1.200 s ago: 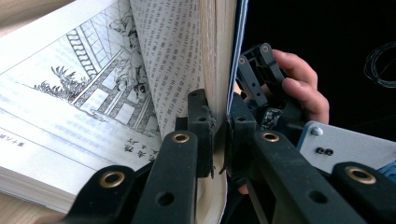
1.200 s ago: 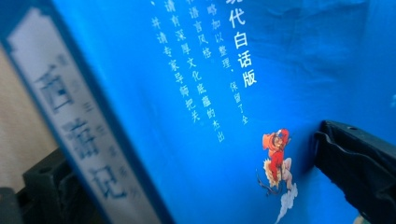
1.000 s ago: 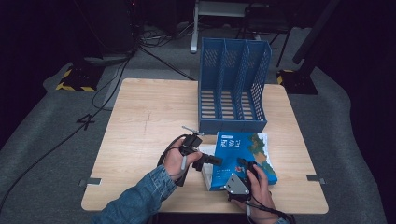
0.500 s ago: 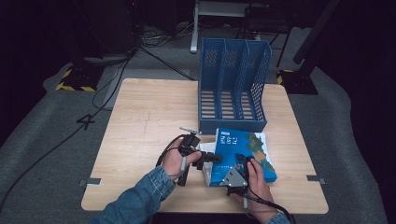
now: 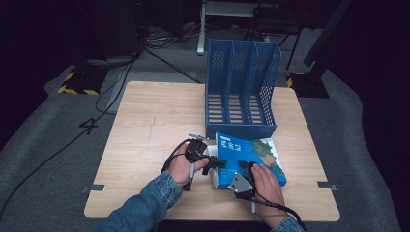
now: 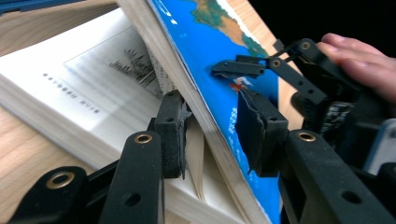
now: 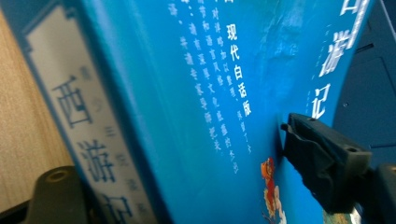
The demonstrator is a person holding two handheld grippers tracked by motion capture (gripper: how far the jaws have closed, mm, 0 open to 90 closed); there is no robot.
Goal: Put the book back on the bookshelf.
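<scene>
Book (image 5: 249, 159) is lying on the near right part of the table (image 5: 150, 121), right in front of the blue file rack (image 5: 241, 87), long axis running roughly left-right. It's a thick paperback with a bright blue cover, a map-like picture and Chinese lettering on front and spine.

The key bit: its front cover and some pages are lifted at the left edge, and the left gripper (image 6: 210, 135) has come in from that side with the raised cover between its jaws. Those jaws have just been opening, and there's a visible gap on both sides of the cover, so I'd call it released rather than pinching.

The right gripper (image 5: 244, 169) sits at the book's near edge, one jaw on the cover and the other under the spine side. Its jaws have just been closing around the book, but I can't tell if they're clamped yet. Both hands are right at the book.
</scene>
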